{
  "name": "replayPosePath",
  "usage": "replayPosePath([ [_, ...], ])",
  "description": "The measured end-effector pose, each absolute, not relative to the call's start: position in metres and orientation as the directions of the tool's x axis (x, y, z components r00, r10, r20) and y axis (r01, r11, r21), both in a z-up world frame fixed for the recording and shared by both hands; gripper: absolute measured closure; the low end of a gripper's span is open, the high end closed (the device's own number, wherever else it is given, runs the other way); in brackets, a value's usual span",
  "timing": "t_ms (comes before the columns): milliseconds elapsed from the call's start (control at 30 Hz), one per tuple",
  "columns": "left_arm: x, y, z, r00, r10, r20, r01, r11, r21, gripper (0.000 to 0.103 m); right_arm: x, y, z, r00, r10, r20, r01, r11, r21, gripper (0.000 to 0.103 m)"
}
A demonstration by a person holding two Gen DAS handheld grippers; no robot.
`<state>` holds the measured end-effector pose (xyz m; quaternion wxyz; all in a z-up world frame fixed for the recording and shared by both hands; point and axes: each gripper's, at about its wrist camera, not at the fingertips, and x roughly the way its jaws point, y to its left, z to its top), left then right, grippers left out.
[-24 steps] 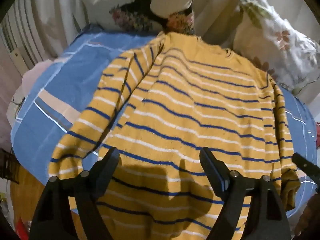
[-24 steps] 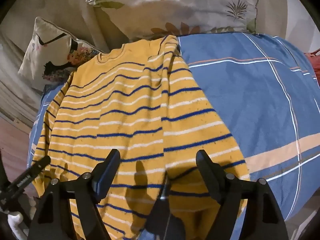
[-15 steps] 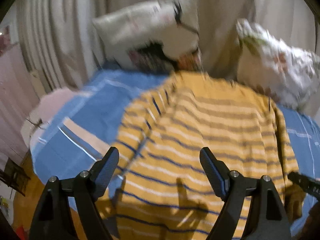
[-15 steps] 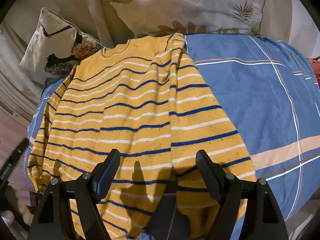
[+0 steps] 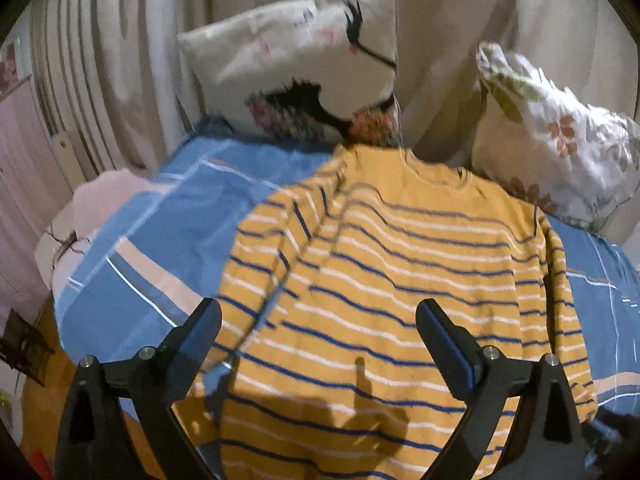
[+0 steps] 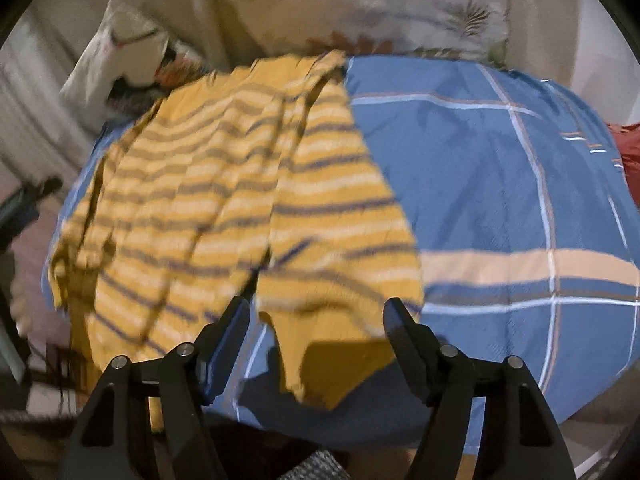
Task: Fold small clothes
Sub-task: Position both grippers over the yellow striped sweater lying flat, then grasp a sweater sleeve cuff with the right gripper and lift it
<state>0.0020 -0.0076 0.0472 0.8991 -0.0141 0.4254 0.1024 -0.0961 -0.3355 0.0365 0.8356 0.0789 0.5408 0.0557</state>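
**Striped sweater lying on a bed, both grippers hovering above it**

Left wrist view: the left gripper (image 5: 319,322) is pointing down over the lower body of a yellow sweater (image 5: 400,272) with blue and white stripes. Its two fingers are standing wide apart, nothing lying between them, and are casting a shadow on the knit below. The sweater is lying flat on a blue plaid bedspread (image 5: 168,232), collar toward a printed cushion (image 5: 296,64) that is leaning against a pale curtain (image 5: 100,60); a floral pillow (image 5: 560,148) is sitting at the right.

Right wrist view (blurred): the right gripper (image 6: 316,322) is hanging above the sweater's (image 6: 224,200) sleeve cuff, which is lying at the near edge of the bedspread (image 6: 500,184). Its fingers are likewise spread wide and are not touching the fabric. The floral pillow (image 6: 380,4) is resting at the head of the bed, the printed cushion (image 6: 116,64) to its left.
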Motion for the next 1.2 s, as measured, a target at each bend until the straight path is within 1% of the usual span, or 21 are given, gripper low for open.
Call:
replayPosePath([
  [67, 0.004, -0.015, 0.043, 0.603, 0.167, -0.780, -0.185, 0.980, 0.067, 0.006, -0.102, -0.326, 0.027, 0.403, 0.157, -0.902, -0.043, 0.987, 0.152, 0.034],
  [100, 0.003, -0.018, 0.042, 0.604, 0.162, -0.781, -0.180, 0.982, 0.065, 0.006, -0.104, -0.318, 0.020, 0.406, 0.126, -0.905, -0.066, 0.992, 0.108, 0.035],
  [133, 0.003, -0.022, 0.042, 0.604, 0.163, -0.780, -0.174, 0.982, 0.071, 0.006, -0.106, -0.314, 0.015, 0.408, 0.090, -0.908, -0.079, 0.995, 0.063, 0.040],
  [167, 0.005, -0.026, 0.044, 0.601, 0.169, -0.781, -0.169, 0.982, 0.082, 0.006, -0.105, -0.310, 0.010, 0.408, 0.045, -0.912, -0.090, 0.996, 0.009, 0.062],
  [200, 0.005, -0.029, 0.044, 0.599, 0.170, -0.782, -0.164, 0.983, 0.088, 0.006, -0.104, -0.308, 0.002, 0.398, -0.005, -0.917, -0.107, 0.993, -0.052, 0.075],
  [233, 0.005, -0.032, 0.045, 0.600, 0.168, -0.782, -0.157, 0.983, 0.090, 0.006, -0.102, -0.310, 0.002, 0.404, -0.008, -0.915, -0.106, 0.993, -0.055, 0.086],
  [267, 0.009, -0.033, 0.048, 0.598, 0.165, -0.784, -0.154, 0.984, 0.090, 0.006, -0.098, -0.318, 0.008, 0.414, 0.014, -0.910, -0.083, 0.996, -0.023, 0.092],
  [333, 0.009, -0.032, 0.052, 0.601, 0.168, -0.781, -0.154, 0.984, 0.092, 0.006, -0.090, -0.340, 0.027, 0.461, 0.037, -0.887, -0.019, 0.999, 0.032, 0.093],
  [367, 0.009, -0.030, 0.054, 0.605, 0.169, -0.778, -0.162, 0.983, 0.088, 0.006, -0.085, -0.360, 0.045, 0.509, 0.015, -0.861, 0.043, 0.998, 0.043, 0.093],
  [500, 0.010, -0.014, 0.065, 0.616, 0.187, -0.766, -0.206, 0.976, 0.073, 0.006, -0.064, -0.453, 0.090, 0.590, -0.143, -0.795, 0.317, 0.946, 0.066, 0.093],
  [567, 0.010, -0.003, 0.068, 0.619, 0.200, -0.759, -0.235, 0.970, 0.064, 0.006, -0.054, -0.501, 0.095, 0.571, -0.238, -0.786, 0.448, 0.892, 0.055, 0.093],
  [633, 0.011, 0.008, 0.071, 0.612, 0.220, -0.760, -0.268, 0.961, 0.063, 0.006, -0.041, -0.542, 0.087, 0.502, -0.338, -0.796, 0.554, 0.832, -0.004, 0.093],
  [700, 0.010, 0.020, 0.074, 0.603, 0.239, -0.761, -0.301, 0.952, 0.061, 0.006, -0.033, -0.565, 0.077, 0.435, -0.380, -0.816, 0.603, 0.796, -0.049, 0.090],
  [733, 0.009, 0.027, 0.076, 0.598, 0.254, -0.761, -0.319, 0.946, 0.065, 0.006, -0.032, -0.572, 0.072, 0.410, -0.367, -0.835, 0.619, 0.785, -0.041, 0.090],
  [800, 0.005, 0.038, 0.078, 0.593, 0.282, -0.754, -0.347, 0.935, 0.076, 0.006, -0.034, -0.571, 0.071, 0.412, -0.346, -0.843, 0.627, 0.779, -0.013, 0.086],
  [867, 0.000, 0.051, 0.081, 0.583, 0.309, -0.752, -0.380, 0.921, 0.085, 0.006, -0.037, -0.553, 0.075, 0.427, -0.359, -0.830, 0.614, 0.789, -0.025, 0.075],
  [1000, -0.008, 0.083, 0.080, 0.581, 0.320, -0.748, -0.420, 0.905, 0.061, 0.006, -0.031, -0.502, 0.091, 0.515, -0.308, -0.800, 0.527, 0.850, 0.013, 0.075],
  [1067, -0.009, 0.096, 0.072, 0.572, 0.303, -0.762, -0.411, 0.910, 0.053, 0.006, -0.025, -0.473, 0.096, 0.555, -0.235, -0.798, 0.456, 0.888, 0.056, 0.075],
  [1100, -0.009, 0.100, 0.067, 0.568, 0.286, -0.772, -0.399, 0.916, 0.046, 0.006, -0.019, -0.449, 0.101, 0.576, -0.171, -0.800, 0.394, 0.915, 0.088, 0.074],
  [1167, -0.009, 0.107, 0.053, 0.559, 0.248, -0.791, -0.366, 0.930, 0.033, 0.006, -0.009, -0.416, 0.102, 0.585, -0.058, -0.809, 0.300, 0.942, 0.149, 0.065],
  [1200, -0.007, 0.108, 0.045, 0.549, 0.225, -0.805, -0.342, 0.939, 0.029, 0.006, -0.002, -0.394, 0.102, 0.582, 0.014, -0.813, 0.238, 0.953, 0.187, 0.064],
])
